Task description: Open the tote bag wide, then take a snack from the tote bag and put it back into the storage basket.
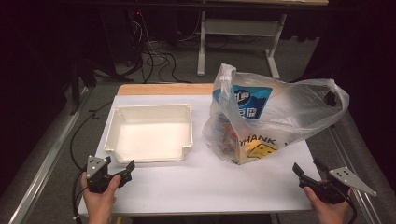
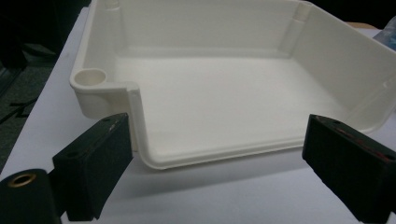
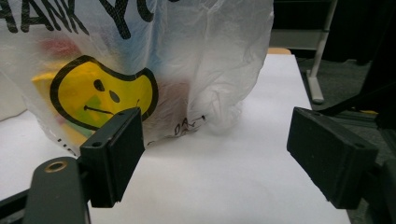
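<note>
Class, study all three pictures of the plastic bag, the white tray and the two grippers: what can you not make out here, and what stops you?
- What is in the plastic bag: high view, the cloudy film blurs it to coloured shapes.
- The bag's top: right gripper view, cut off by the upper edge.
- The white tray, right side: left gripper view, cut off by the edge.
- The small handwriting on the bag: right gripper view, too small to read.
- The room beyond the table: high view, too dark.

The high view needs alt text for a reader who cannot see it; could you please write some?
An empty white tray sits left of a filled translucent plastic bag on a white table. At the near edge, a person's hands hold the left gripper just before the tray and the right gripper near the bag, both with jaws open and holding nothing.
</note>
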`<state>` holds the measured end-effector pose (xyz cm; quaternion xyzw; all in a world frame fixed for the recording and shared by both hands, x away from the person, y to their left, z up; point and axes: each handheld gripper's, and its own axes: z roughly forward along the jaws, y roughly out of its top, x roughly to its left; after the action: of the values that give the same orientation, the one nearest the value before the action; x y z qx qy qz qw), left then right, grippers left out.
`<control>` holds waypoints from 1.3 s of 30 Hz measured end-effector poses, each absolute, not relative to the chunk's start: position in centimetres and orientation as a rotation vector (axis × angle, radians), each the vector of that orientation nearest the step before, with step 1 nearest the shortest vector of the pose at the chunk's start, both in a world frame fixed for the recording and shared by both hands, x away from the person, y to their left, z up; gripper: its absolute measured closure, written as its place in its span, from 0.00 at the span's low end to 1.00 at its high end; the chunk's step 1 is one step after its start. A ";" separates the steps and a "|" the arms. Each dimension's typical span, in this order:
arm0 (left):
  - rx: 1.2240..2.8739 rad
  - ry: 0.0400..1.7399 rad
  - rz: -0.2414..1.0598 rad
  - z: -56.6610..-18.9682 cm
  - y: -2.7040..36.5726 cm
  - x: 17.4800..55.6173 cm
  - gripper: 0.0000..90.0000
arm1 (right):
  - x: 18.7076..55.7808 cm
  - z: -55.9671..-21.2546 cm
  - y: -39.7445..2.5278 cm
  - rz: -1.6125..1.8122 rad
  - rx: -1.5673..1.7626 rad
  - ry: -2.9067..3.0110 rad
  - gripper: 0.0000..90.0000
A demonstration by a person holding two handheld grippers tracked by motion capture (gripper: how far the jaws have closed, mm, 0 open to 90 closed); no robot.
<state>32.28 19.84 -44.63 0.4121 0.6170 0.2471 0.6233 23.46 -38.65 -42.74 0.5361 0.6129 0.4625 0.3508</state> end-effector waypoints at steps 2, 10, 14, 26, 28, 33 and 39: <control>0.932 1.410 0.550 -44.4 19.5 32.1 0.10 | 23.4 -42.5 -38.5 1.182 1.387 1.577 0.21; 0.949 1.353 0.531 -43.0 17.5 31.5 0.12 | 23.1 -40.0 -38.4 1.239 1.374 1.536 0.21; 0.960 1.306 0.508 -41.0 15.5 31.6 0.16 | 23.6 -38.4 -38.4 1.248 1.352 1.517 0.20; 1.032 1.214 0.425 -38.4 9.2 32.6 0.16 | 25.9 -34.5 -38.4 1.359 1.342 1.466 0.10; 1.050 1.194 0.412 -38.0 8.1 32.7 0.16 | 26.8 -33.8 -37.8 1.352 1.317 1.483 0.18; 1.048 1.138 0.381 -35.8 5.6 32.9 0.17 | 28.0 -33.8 -37.0 1.341 1.287 1.517 0.49; 1.050 1.092 0.353 -33.3 3.5 33.3 0.17 | 28.7 -34.4 -35.9 1.312 1.291 1.572 0.94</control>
<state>33.28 3.55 -33.35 0.4737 0.4925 0.1592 0.7125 28.75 -35.94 -34.42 0.4989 0.6076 0.5073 0.3529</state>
